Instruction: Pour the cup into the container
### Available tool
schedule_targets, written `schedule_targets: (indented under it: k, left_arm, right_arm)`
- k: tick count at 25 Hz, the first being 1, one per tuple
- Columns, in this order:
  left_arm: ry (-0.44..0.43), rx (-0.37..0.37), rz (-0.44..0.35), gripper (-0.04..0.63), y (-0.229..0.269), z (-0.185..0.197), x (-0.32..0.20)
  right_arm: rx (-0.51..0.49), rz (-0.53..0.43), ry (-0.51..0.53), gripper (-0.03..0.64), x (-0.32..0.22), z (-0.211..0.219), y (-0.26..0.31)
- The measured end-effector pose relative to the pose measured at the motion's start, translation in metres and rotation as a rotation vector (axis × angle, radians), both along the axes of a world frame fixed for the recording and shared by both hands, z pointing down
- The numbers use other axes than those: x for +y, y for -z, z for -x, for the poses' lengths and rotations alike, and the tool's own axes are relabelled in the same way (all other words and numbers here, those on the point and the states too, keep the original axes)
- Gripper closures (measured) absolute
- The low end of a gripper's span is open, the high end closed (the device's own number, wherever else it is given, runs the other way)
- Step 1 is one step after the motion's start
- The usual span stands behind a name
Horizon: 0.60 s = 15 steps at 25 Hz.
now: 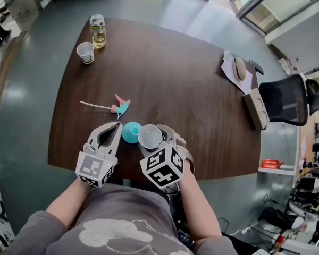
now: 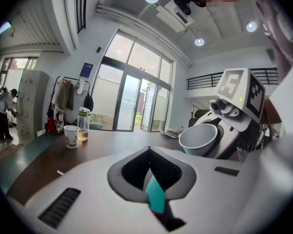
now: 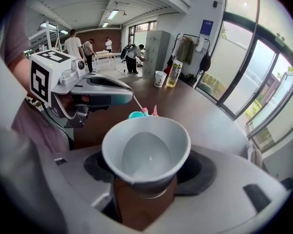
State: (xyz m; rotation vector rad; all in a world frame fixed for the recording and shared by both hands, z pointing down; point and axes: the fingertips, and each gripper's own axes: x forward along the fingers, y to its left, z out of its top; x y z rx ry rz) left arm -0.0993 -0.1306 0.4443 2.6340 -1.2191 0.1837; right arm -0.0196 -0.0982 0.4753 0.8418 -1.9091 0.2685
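Head view shows the right gripper (image 1: 155, 138) near the table (image 1: 191, 94) edge closest to the person, its fingers closed on the sides of the pale cup (image 1: 149, 136), whose open mouth tips up toward the camera. The teal container (image 1: 131, 132) sits on the wood at the cup's 9 o'clock, the two rims seeming to touch. The left gripper (image 1: 117, 127) lies just beside the container at its 9 o'clock. Its jaws are drawn together on nothing I can name, and only a teal sliver shows through their slit in the left gripper view. In the right gripper view the cup's inside looks grey and bare, so I cannot tell what it holds. The step in hand looks like the start of the pour, with nothing yet tipped out. To do it well, the cup's lip should come right over the container's mouth before the wrist rolls toward 9 o'clock. That roll should be slow, with the lip low, since the container's mouth looks no wider than the cup. The container looks light, so the left gripper could rest against its far side to stop it sliding. A pink and teal sprayer head (image 1: 120, 107) lies at the container's 11 o'clock, clear of the pour. A paper cup (image 1: 85, 52) and a bottle (image 1: 98, 31) stand well apart at the table's far 11 o'clock corner.
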Motion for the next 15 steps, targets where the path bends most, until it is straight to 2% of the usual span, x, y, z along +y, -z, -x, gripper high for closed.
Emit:
schedule_targets:
  k: [15]
  left_arm:
    - [-0.014, 0.015, 0.013, 0.588, -0.0071, 0.0033, 0.0003]
  right_arm:
    - [0.178, -0.005, 0.032, 0.325, -0.0066, -0.0056, 0.0018]
